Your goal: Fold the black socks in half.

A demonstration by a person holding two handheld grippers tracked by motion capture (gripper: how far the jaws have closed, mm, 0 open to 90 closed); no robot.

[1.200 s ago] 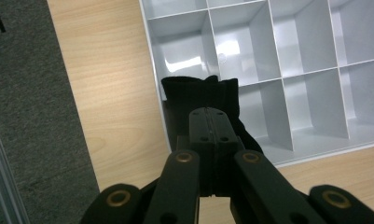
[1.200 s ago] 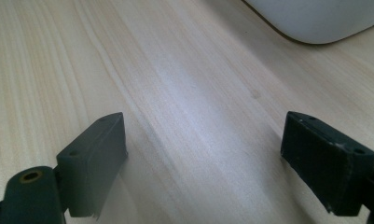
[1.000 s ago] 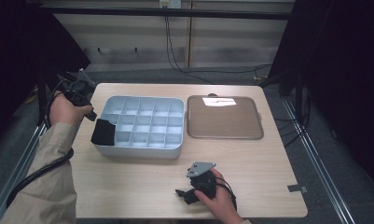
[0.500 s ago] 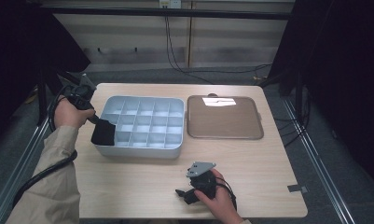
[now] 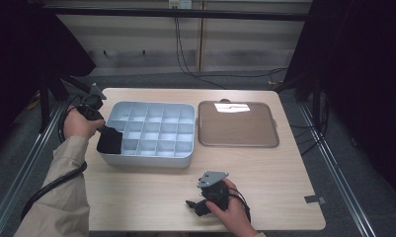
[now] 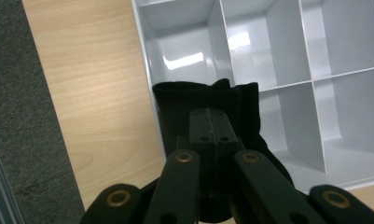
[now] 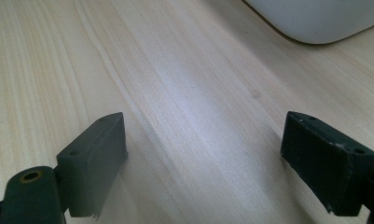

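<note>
Wood table [image 5: 151, 197], black cloth [image 6: 208, 100] hanging upright

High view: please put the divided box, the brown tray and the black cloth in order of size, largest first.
1. divided box and brown tray: they look nearly alike, the box perhaps slightly larger, so I do not rank them.
2. black cloth: clearly smallest.

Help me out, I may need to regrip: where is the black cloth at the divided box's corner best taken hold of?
Grip the black cloth at its bunched upper fold, coming from above: it hangs over the divided box's corner, where the left claw already pinches it.
</note>
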